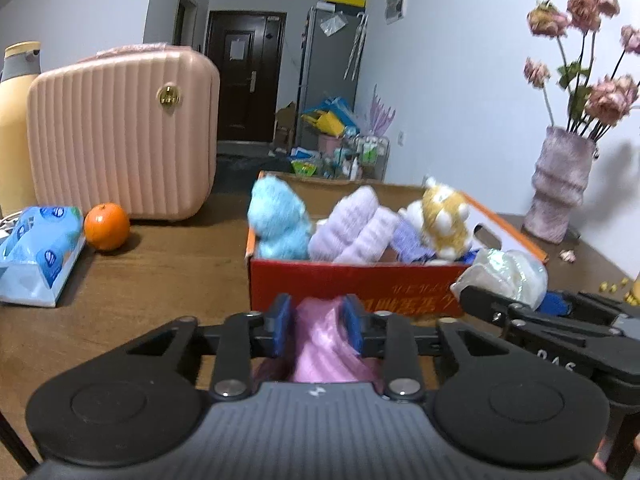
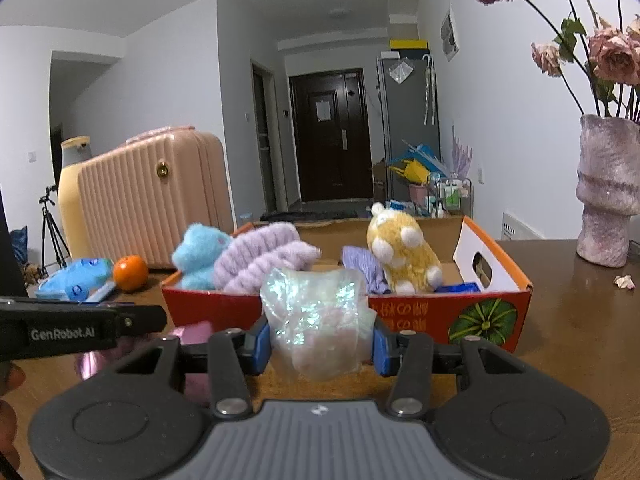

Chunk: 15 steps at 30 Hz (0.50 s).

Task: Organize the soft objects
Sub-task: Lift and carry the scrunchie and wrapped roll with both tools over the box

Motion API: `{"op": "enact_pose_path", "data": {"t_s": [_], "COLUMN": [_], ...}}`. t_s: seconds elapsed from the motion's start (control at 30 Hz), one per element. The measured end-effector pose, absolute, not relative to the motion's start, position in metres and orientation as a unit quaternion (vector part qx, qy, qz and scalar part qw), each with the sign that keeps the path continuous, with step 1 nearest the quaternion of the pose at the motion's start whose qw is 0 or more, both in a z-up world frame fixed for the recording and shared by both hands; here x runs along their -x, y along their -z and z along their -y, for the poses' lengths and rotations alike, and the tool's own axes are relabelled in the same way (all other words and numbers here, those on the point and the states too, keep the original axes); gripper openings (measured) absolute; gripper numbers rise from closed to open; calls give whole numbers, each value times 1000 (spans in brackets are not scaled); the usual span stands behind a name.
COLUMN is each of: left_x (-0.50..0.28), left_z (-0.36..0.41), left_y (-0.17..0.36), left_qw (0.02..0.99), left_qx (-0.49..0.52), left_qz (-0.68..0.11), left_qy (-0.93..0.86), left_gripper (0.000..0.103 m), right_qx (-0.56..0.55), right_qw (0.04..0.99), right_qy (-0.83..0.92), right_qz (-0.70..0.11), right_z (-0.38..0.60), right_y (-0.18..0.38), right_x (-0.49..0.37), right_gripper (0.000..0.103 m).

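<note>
Left gripper (image 1: 319,324) is clamped on a pink pouch (image 1: 320,344), both blue pads pressed into its sides, held just in front of the red box (image 1: 352,284). Right gripper (image 2: 320,340) is squeezing an iridescent bag (image 2: 316,320), fingers closed against it, also right at the box's near wall. In the left wrist view the bag (image 1: 504,276) shows at the box's right corner, held by the other tool. Inside the box: a blue plush (image 2: 198,254) at the left, a lilac knit (image 2: 260,260) beside it, a yellow plush (image 2: 404,256) toward the right with a purple cloth (image 2: 364,268) tucked against it. On the table (image 1: 160,272), left of the box, sit an orange (image 1: 107,226), a tissue pack (image 1: 38,252) and a pink case (image 1: 120,136); a vase (image 2: 608,192) stands well off to the right.
</note>
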<state>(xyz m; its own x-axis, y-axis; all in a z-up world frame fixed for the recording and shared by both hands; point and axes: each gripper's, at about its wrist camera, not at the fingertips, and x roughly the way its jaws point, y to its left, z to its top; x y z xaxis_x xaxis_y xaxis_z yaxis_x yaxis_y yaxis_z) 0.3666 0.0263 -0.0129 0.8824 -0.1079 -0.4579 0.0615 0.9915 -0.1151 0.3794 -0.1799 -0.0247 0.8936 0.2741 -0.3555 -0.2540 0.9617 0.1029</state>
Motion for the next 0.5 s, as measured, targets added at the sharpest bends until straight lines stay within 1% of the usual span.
{"op": "enact_pose_path", "data": {"t_s": [0.07,0.23,0.27,0.3,0.33,0.37,0.4,0.5], "left_x": [-365,-363,-365,-367,-368,-368,-370,-378], "left_z": [-26,-24,-25,-27,-30,-32,-32,-30], "left_y": [8,4,5,6,8,10,12,23], "left_qw": [971,971,969,966,964,963,962,951], "left_qx": [54,54,58,65,72,75,71,64], "left_qz": [-228,-226,-233,-245,-250,-253,-259,-298], "left_qy": [50,57,57,59,58,54,51,52], "left_gripper": [21,22,34,58,66,76,83,88], "right_qx": [-27,-28,-27,-27,-26,-25,-23,-20], "right_qw": [974,974,974,974,974,974,974,973], "right_qy": [-136,-135,-135,-135,-135,-135,-134,-133], "right_qz": [-181,-181,-182,-182,-182,-182,-183,-186], "right_z": [181,181,182,182,182,183,183,186], "right_y": [23,24,24,24,24,25,25,27], "right_x": [-379,-380,-380,-380,-380,-379,-379,-380], "right_gripper": [47,47,47,47,47,47,47,47]}}
